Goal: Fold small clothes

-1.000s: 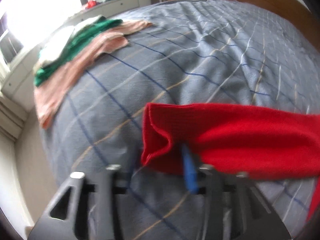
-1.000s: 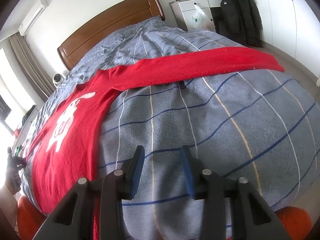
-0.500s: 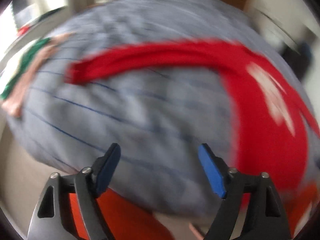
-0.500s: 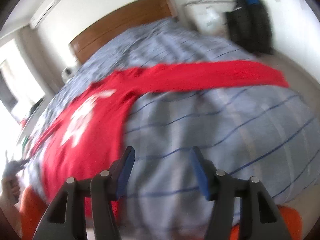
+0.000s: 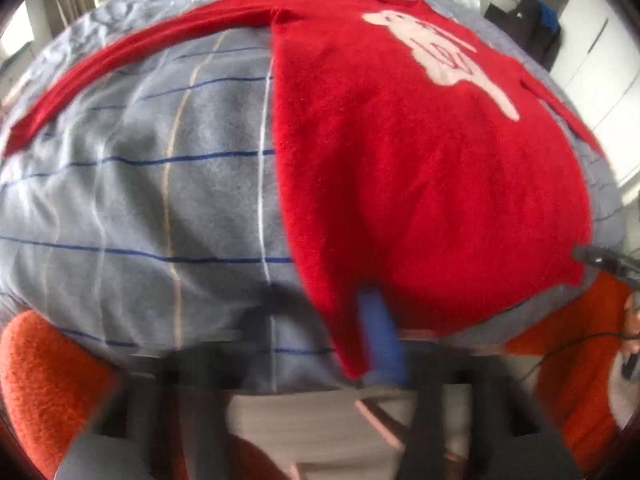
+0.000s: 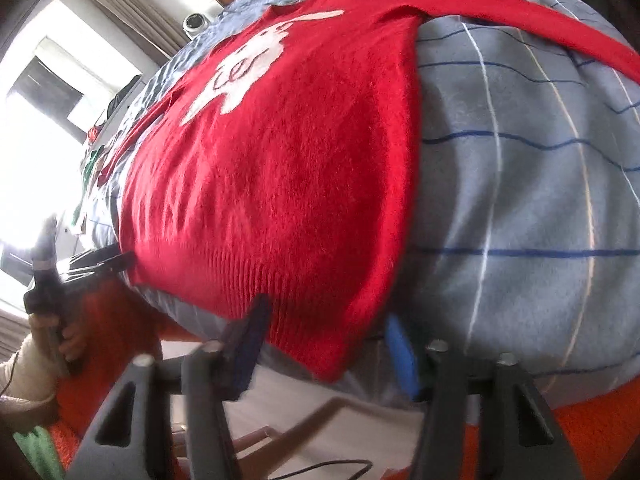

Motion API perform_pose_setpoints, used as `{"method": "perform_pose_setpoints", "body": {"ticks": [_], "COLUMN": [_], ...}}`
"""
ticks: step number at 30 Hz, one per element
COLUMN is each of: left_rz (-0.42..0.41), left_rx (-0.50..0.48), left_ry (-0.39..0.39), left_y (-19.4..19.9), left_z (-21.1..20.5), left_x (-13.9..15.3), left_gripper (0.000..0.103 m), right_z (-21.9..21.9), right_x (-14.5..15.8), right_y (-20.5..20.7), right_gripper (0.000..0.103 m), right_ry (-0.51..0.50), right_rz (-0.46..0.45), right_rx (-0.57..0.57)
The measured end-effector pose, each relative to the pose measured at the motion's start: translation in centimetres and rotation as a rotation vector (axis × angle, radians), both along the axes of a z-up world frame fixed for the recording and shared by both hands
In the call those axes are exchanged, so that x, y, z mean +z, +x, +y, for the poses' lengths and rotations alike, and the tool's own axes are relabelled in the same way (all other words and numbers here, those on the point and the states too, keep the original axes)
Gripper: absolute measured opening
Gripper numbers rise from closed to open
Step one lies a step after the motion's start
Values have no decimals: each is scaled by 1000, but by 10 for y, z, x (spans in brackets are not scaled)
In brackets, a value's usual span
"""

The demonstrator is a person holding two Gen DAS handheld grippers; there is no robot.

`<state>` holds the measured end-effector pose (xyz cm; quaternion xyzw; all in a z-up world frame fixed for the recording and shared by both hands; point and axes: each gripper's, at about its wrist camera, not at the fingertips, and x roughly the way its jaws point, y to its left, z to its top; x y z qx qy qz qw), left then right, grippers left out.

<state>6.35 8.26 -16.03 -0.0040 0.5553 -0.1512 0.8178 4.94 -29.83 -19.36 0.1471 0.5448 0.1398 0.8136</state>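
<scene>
Red sweater (image 5: 420, 184) flat on bed (image 5: 140, 200); both jaws at hem

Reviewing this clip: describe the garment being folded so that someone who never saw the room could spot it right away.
Start at the bed covered by a grey quilt with blue, white and tan grid lines. Spread flat across it, hem at the near edge and both sleeves stretched out sideways, lies the fuzzy red knit sweater. Its solid red colour and the white cartoon figure on the chest set it apart from the green and other cloth piled at the far side.
</scene>
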Motion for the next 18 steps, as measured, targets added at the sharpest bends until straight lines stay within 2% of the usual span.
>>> {"method": "perform_pose_setpoints", "body": {"ticks": [1,2,5,8,11,14,15,16,18], "left_rz": [9,-1,-5,13,32,-5,-17,-34,-101], "left_rx": [4,5,-31,-45,-37,-41,-38,-26,15], "left_ry": [-19,-30,-21,52,104,124,119,117,104], "left_y": [-1,-5,-16,-14,-4,-7,-10,-12,-19], "left_z": [2,7,7,5,-9,-15,-16,-17,-9], "left_x": [0,3,8,-4,-18,-12,-8,-3,14], "left_gripper": [4,3,2,2,3,10,23,44,64], "right_z": [-1,-2,-2,-6,-6,-2,-2,-3,-6], "right_x": [2,4,18,30,12,-4,-6,-4,3], "right_y": [-1,-3,-14,-24,-17,-8,-7,-8,-15], "right_gripper": [10,8,6,5,5,6,6,12,33], "right_ry": [8,12,-29,-79,-116,-125,-124,-113,-85], "right_rz": [0,1,13,20,70,82,74,65,39], "right_rx": [-4,-7,5,0,-21,-41,-51,-51,-59]}}
